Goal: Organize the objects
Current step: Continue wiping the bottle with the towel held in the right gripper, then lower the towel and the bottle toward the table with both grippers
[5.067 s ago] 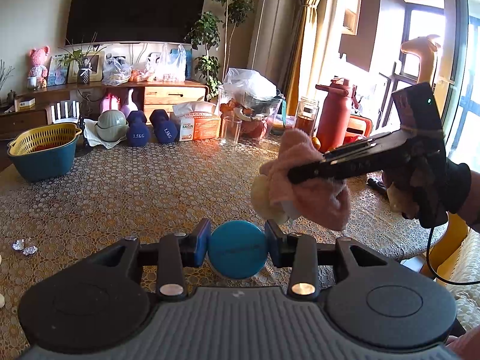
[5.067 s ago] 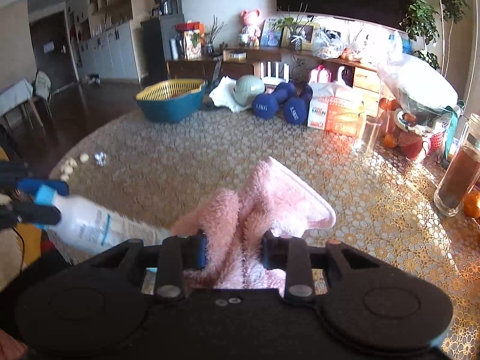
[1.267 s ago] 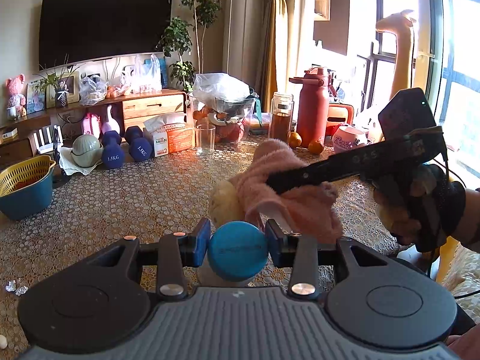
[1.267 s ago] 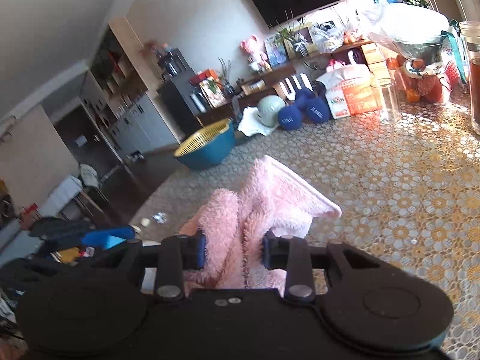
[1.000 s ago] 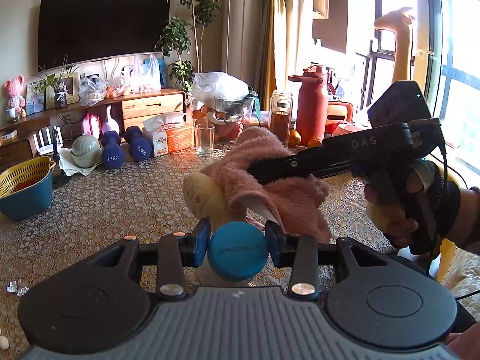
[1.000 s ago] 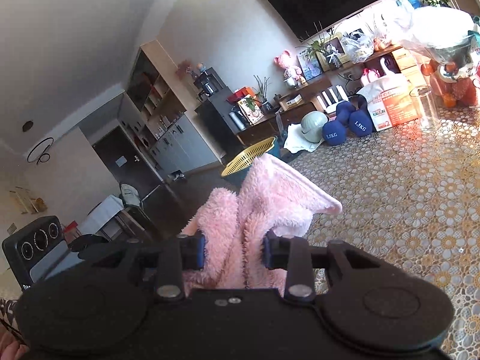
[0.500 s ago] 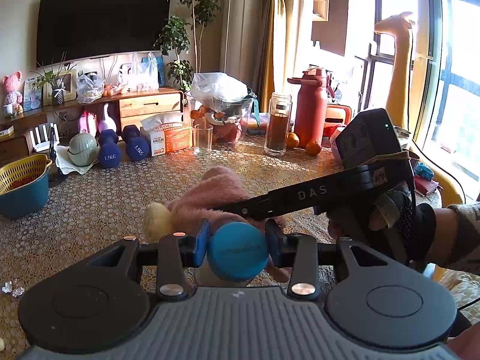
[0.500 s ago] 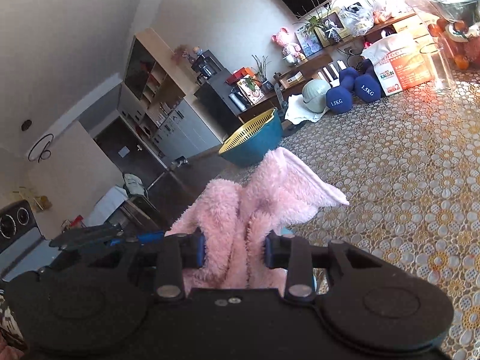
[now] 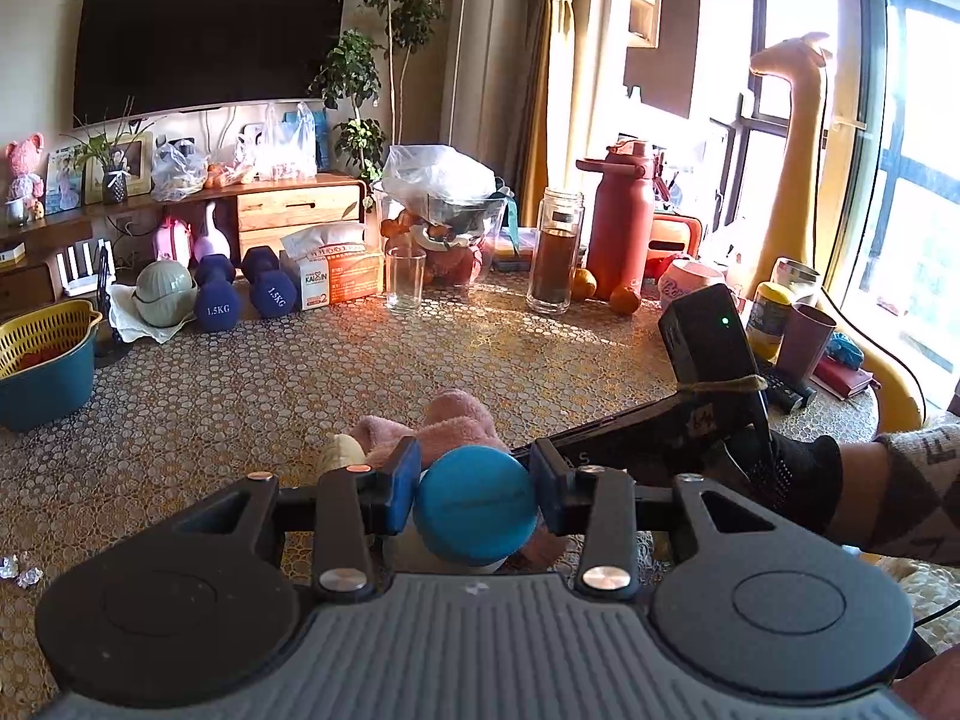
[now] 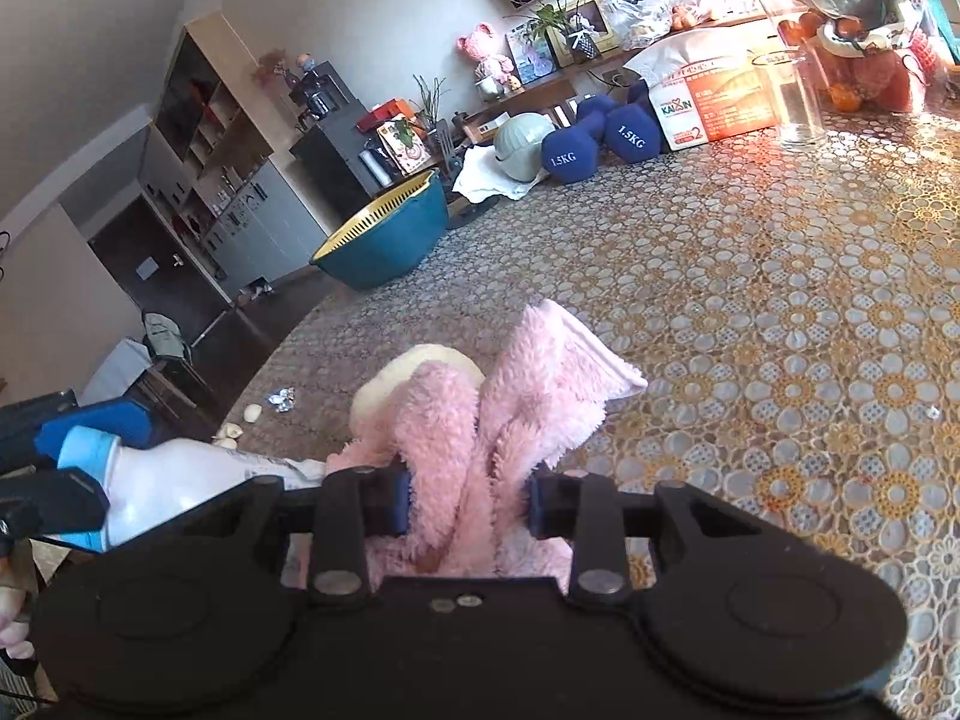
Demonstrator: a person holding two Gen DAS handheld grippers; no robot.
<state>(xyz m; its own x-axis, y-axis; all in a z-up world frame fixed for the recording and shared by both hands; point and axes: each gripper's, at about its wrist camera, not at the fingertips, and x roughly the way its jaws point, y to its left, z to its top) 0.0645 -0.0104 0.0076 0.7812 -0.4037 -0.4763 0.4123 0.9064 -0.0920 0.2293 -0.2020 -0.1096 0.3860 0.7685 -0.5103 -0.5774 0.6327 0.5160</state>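
My left gripper (image 9: 474, 483) is shut on the blue cap (image 9: 474, 504) of a white bottle (image 10: 174, 495), held near the table's front edge. My right gripper (image 10: 468, 504) is shut on a fluffy pink cloth (image 10: 528, 378) with a cream part (image 10: 414, 372), low over the patterned tablecloth (image 10: 780, 330). In the left wrist view the pink cloth (image 9: 456, 417) lies just beyond the cap, and the right gripper's black body (image 9: 690, 414) reaches in from the right.
A teal basket with yellow rim (image 9: 42, 354), blue dumbbells (image 9: 240, 294), an orange tissue box (image 9: 336, 282), a glass (image 9: 405, 279), a jar (image 9: 555, 252) and a red flask (image 9: 621, 222) stand along the far side. Foil scraps (image 10: 281, 399) lie at the left edge.
My right gripper has dropped with the pink cloth from above the bottle down to the table just beyond the cap. The left gripper has kept its hold.
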